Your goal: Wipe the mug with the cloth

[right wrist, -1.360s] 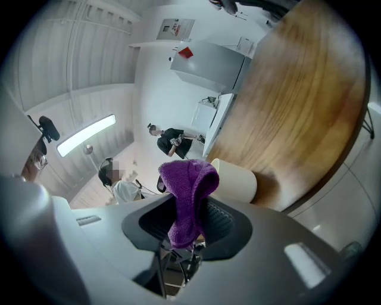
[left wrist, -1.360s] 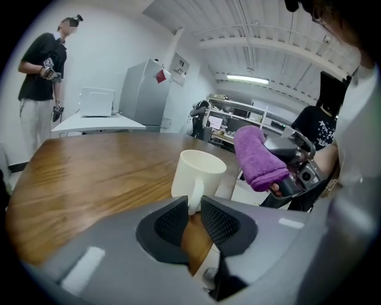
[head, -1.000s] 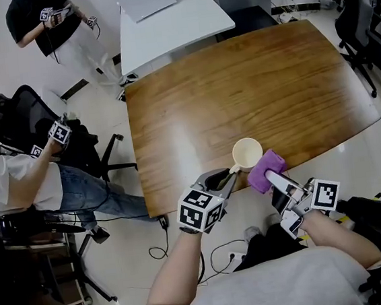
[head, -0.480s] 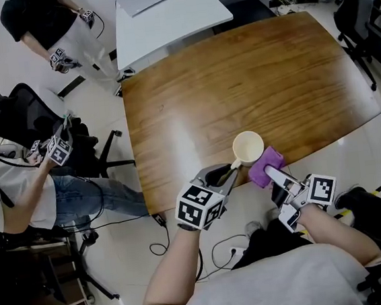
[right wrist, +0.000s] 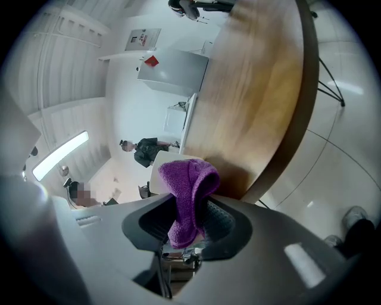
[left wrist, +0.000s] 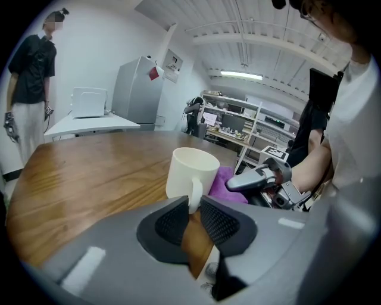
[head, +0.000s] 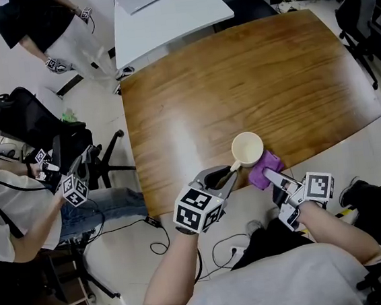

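Observation:
A cream mug (head: pixel 248 149) stands near the front edge of the wooden table (head: pixel 236 76). My left gripper (head: pixel 230 172) is shut on the mug's handle (left wrist: pixel 194 199), which sits pinched between the pads. The mug (left wrist: pixel 191 171) is upright in the left gripper view. My right gripper (head: pixel 272 176) is shut on a purple cloth (head: pixel 263 170) and presses it against the mug's right side. The cloth (right wrist: pixel 189 189) bulges out between the right gripper's pads, and the mug (right wrist: pixel 158 171) is partly hidden behind it. The cloth (left wrist: pixel 224 184) also shows behind the mug.
A white table (head: pixel 162 16) stands beyond the wooden one. Left of the table are a black office chair (head: pixel 32 124) and a seated person (head: pixel 21 213) holding marker cubes; another person (head: pixel 35 22) stands at the back left. Cables (head: pixel 221 250) lie on the floor below.
The right gripper has shifted the cloth slightly along the mug's side. The mug and left gripper have stayed put. The people at the left have moved.

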